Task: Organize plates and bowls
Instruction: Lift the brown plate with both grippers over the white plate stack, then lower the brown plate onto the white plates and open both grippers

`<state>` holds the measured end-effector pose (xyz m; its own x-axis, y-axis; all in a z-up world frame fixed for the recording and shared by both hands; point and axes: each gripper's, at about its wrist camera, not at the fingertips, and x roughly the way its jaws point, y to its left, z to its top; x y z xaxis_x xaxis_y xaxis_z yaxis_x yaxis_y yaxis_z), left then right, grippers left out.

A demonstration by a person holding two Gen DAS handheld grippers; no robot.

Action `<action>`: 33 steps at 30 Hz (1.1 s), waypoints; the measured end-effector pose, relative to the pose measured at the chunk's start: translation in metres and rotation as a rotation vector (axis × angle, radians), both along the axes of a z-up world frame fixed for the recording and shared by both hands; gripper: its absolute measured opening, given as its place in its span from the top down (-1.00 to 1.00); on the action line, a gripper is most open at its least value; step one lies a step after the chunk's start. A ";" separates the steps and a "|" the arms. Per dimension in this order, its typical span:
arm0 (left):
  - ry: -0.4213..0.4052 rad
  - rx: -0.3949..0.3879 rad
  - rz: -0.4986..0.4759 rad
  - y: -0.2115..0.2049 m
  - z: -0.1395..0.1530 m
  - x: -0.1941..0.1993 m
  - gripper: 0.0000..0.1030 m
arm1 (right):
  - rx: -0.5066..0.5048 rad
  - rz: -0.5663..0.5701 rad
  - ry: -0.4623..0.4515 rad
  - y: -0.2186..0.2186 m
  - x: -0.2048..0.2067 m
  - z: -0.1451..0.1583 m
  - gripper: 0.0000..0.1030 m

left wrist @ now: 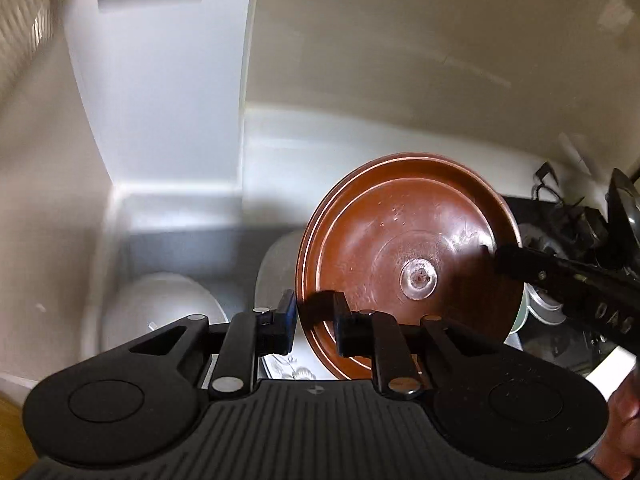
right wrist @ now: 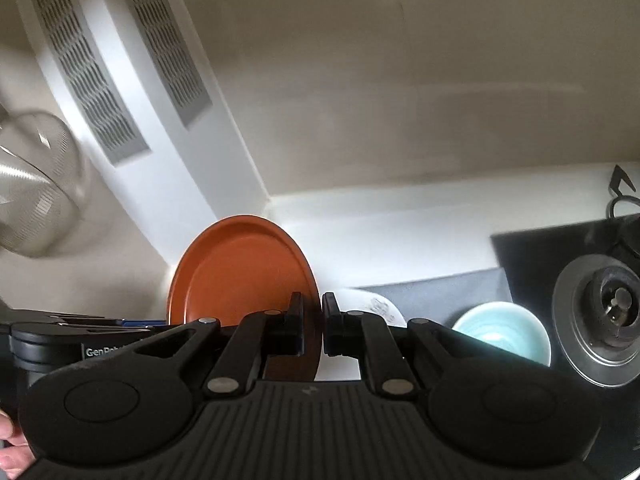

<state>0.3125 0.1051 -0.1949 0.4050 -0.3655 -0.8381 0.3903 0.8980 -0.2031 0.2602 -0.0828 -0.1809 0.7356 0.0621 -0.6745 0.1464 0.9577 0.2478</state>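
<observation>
Brown plate [left wrist: 408, 256], held on edge with both the left gripper [left wrist: 316, 316] and right gripper [right wrist: 312, 324] clamped on its rim, next needs lowering flat onto the surface [right wrist: 400, 216].

In the right wrist view the brown plate [right wrist: 240, 272] stands on edge at lower centre, blocking the way straight ahead; the pale blue bowl [right wrist: 506, 330] and metal burner [right wrist: 612, 312] fill the lower right. The white table [right wrist: 380, 236] behind, centre right, lies open. In the left wrist view the right claw [left wrist: 490, 254] crosses from the right edge.
</observation>
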 end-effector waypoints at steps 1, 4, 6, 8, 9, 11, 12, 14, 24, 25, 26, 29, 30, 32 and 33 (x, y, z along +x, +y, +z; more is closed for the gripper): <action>0.006 0.008 -0.007 -0.003 -0.010 0.004 0.64 | -0.011 -0.002 0.022 -0.001 0.005 -0.012 0.79; 0.065 0.023 -0.001 -0.007 -0.037 0.018 0.64 | 0.012 -0.012 0.092 -0.008 0.016 -0.045 0.81; 0.097 0.023 0.000 -0.009 -0.051 0.023 0.64 | 0.017 -0.025 0.116 -0.014 0.020 -0.061 0.81; 0.093 0.038 0.005 -0.015 -0.057 0.028 0.64 | 0.016 -0.028 0.138 -0.015 0.023 -0.073 0.81; 0.080 0.052 0.010 -0.018 -0.060 0.027 0.64 | 0.013 -0.027 0.143 -0.016 0.024 -0.078 0.81; 0.030 0.096 0.011 -0.026 -0.061 0.022 0.64 | 0.001 -0.021 0.169 -0.015 0.030 -0.086 0.81; 0.010 0.111 0.011 -0.029 -0.061 0.020 0.64 | -0.015 -0.014 0.179 -0.011 0.034 -0.089 0.81; -0.014 0.129 0.018 -0.033 -0.061 0.013 0.64 | -0.027 -0.007 0.189 -0.008 0.035 -0.096 0.81; 0.023 0.163 0.004 -0.044 -0.101 0.033 0.64 | 0.028 -0.055 0.239 -0.021 0.036 -0.126 0.79; 0.012 0.167 0.000 -0.044 -0.102 0.032 0.64 | 0.038 -0.053 0.236 -0.023 0.037 -0.127 0.79; 0.010 0.166 0.000 -0.043 -0.103 0.031 0.64 | 0.038 -0.048 0.233 -0.024 0.037 -0.128 0.79; 0.022 0.140 0.006 -0.037 -0.100 0.029 0.64 | 0.027 -0.055 0.224 -0.027 0.032 -0.123 0.79; 0.012 0.131 0.010 -0.034 -0.096 0.026 0.64 | 0.014 -0.056 0.215 -0.027 0.028 -0.120 0.76; -0.018 0.102 0.004 -0.028 -0.087 0.019 0.64 | 0.017 -0.044 0.189 -0.028 0.019 -0.112 0.37; -0.028 0.086 -0.007 -0.027 -0.083 0.015 0.64 | 0.030 -0.031 0.180 -0.029 0.015 -0.110 0.32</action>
<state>0.3277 0.0785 -0.2782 0.4263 -0.2954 -0.8550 0.4011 0.9089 -0.1140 0.2755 -0.1115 -0.2910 0.6050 0.0636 -0.7937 0.2201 0.9446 0.2435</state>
